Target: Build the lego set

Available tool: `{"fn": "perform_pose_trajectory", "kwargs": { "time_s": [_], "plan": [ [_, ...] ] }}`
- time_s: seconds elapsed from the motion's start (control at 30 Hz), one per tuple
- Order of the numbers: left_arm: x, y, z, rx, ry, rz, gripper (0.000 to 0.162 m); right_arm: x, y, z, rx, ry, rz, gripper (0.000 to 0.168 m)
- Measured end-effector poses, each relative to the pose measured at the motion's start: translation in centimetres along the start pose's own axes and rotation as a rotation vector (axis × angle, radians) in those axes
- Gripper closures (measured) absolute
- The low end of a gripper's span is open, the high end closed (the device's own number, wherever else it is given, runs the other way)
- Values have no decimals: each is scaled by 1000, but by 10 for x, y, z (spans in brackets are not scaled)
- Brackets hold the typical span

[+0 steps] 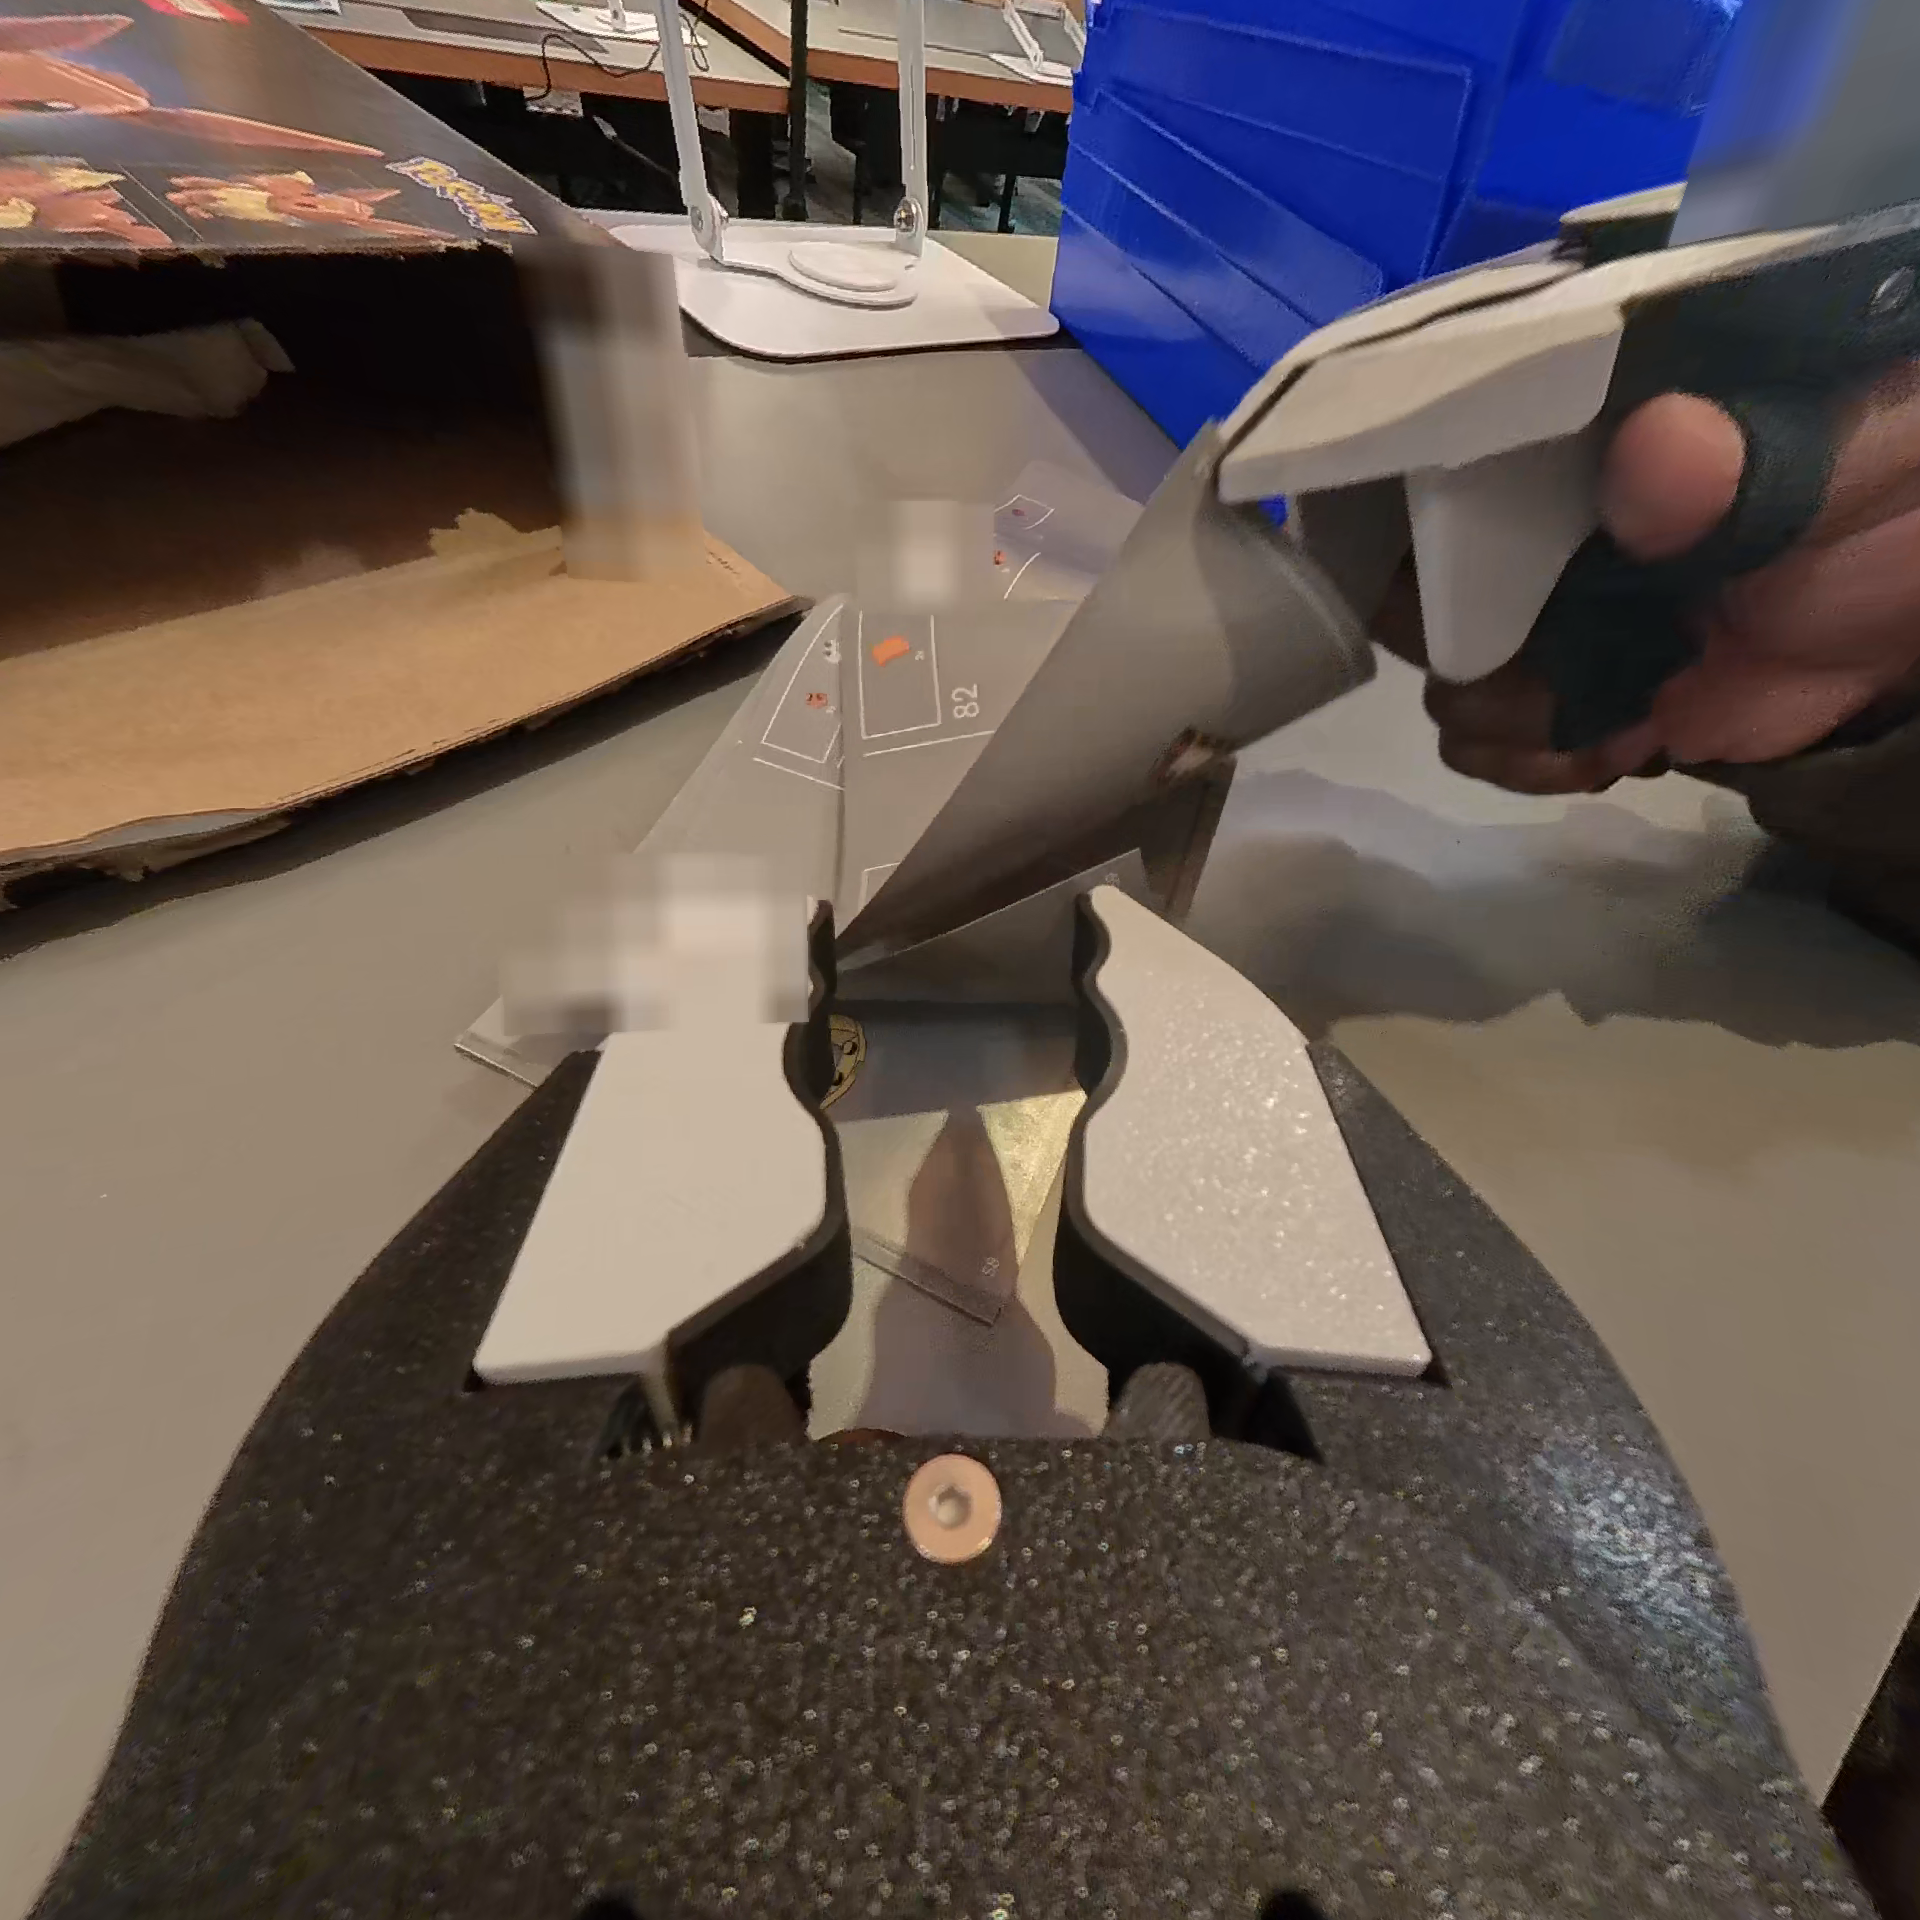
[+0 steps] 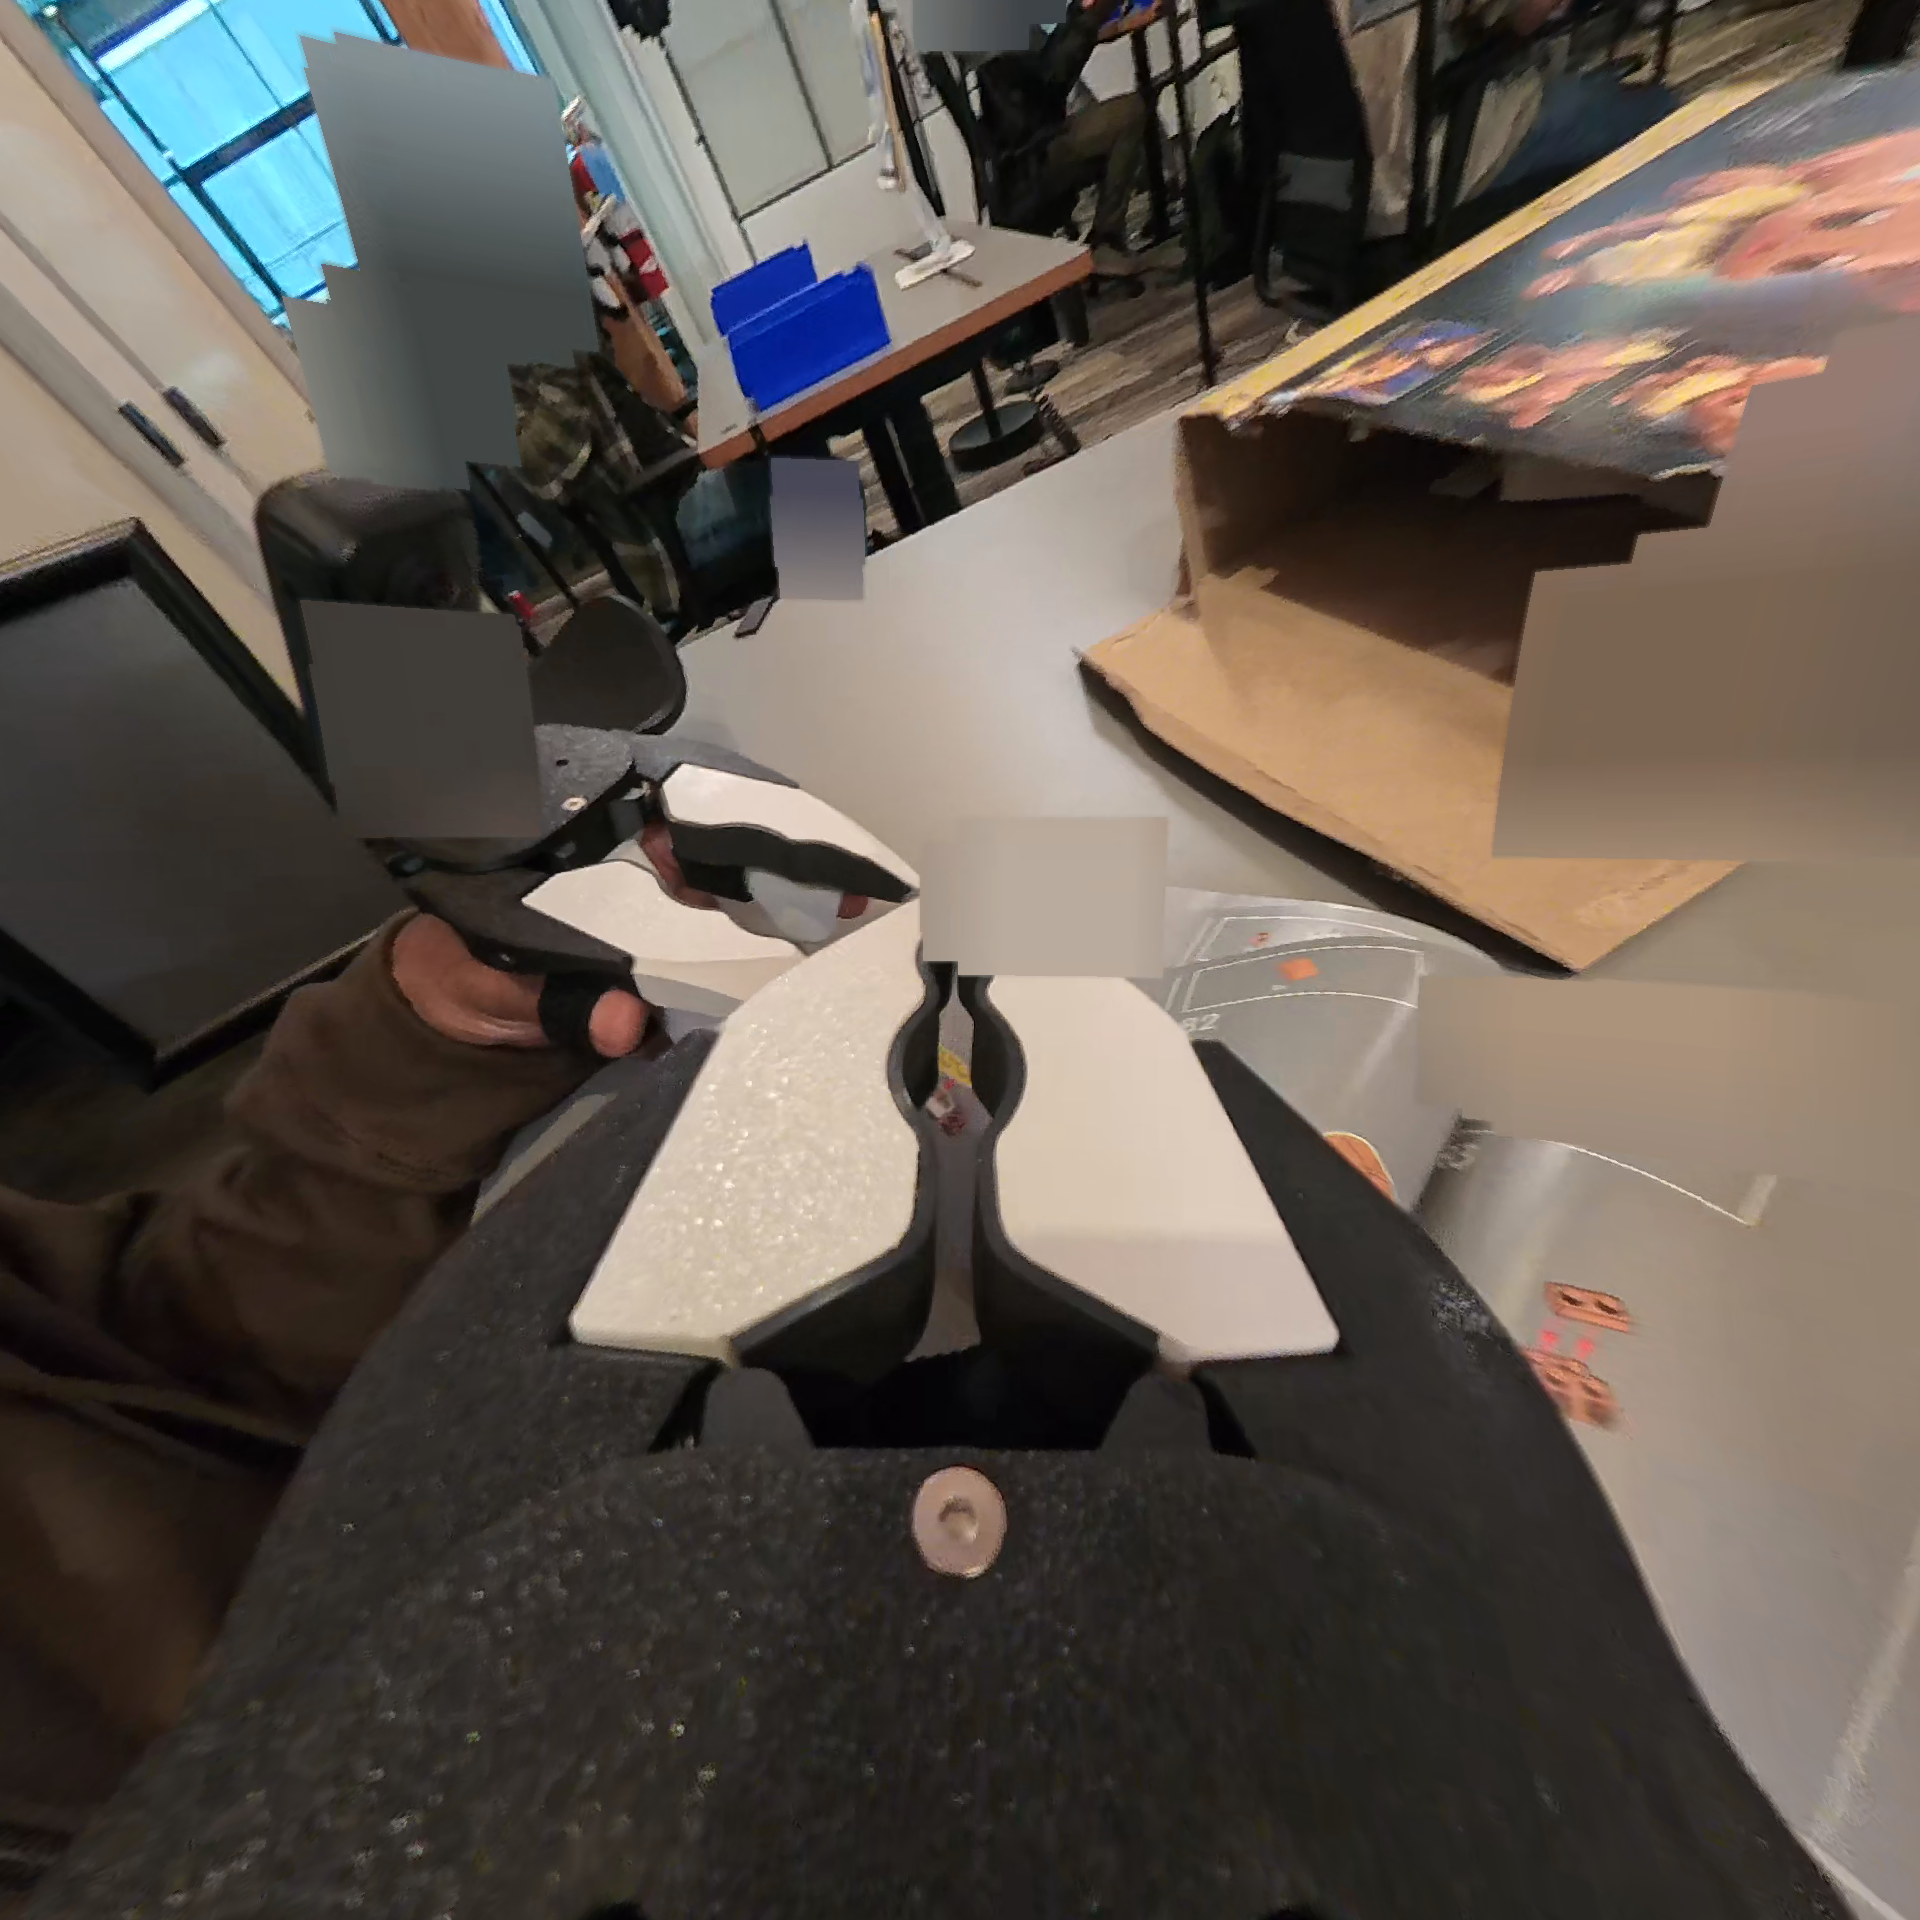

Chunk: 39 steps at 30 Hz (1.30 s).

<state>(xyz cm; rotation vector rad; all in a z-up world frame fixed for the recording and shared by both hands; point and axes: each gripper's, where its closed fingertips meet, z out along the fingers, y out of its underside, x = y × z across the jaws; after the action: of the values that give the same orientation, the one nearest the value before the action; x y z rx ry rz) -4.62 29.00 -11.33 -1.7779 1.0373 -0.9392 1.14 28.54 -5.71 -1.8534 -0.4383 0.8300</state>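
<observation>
A grey instruction booklet (image 1: 894, 727) lies open on the grey table (image 1: 312, 1091); it also shows in the right wrist view (image 2: 1299, 987). My right gripper (image 2: 956, 992) is shut on one page (image 1: 1091, 727) and holds it lifted and curled; the same page bends off to the right (image 2: 1621, 1403). In the left wrist view the right gripper (image 1: 1226, 468) is at the upper right, with the page hanging from its tip. My left gripper (image 1: 951, 966) is open over the booklet's near corner, its left fingertip (image 1: 821, 945) against the foot of the lifted page. It holds nothing.
The torn-open cardboard set box (image 1: 260, 644) lies on its side at the left, flap on the table; it also shows in the right wrist view (image 2: 1351, 675). A blue plastic bin (image 1: 1299, 208) stands behind the booklet, a white stand base (image 1: 831, 281) beside it. The grippers' ends are close to 8 cm from one another.
</observation>
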Motion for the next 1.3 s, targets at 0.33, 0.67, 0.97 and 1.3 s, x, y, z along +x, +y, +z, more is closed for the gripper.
{"fn": "perform_pose_trajectory", "kwargs": {
  "time_s": [0.33, 0.67, 0.97, 1.3],
  "plan": [
    [-6, -8, -14, 71, 18, -25, 118, 61, -22, -64, 139, 246, -13, 168],
    [-9, -4, -11, 43, 5, -27, 118, 120, 11, -137, 55, 620, -192, 164],
    [-9, -1, -9, 23, -3, -20, 118, 106, 46, -163, -114, 743, -422, 153],
    [-10, -1, -9, 23, -4, -25, 118, 32, 25, -84, -151, 475, -621, 154]
  ]
}}
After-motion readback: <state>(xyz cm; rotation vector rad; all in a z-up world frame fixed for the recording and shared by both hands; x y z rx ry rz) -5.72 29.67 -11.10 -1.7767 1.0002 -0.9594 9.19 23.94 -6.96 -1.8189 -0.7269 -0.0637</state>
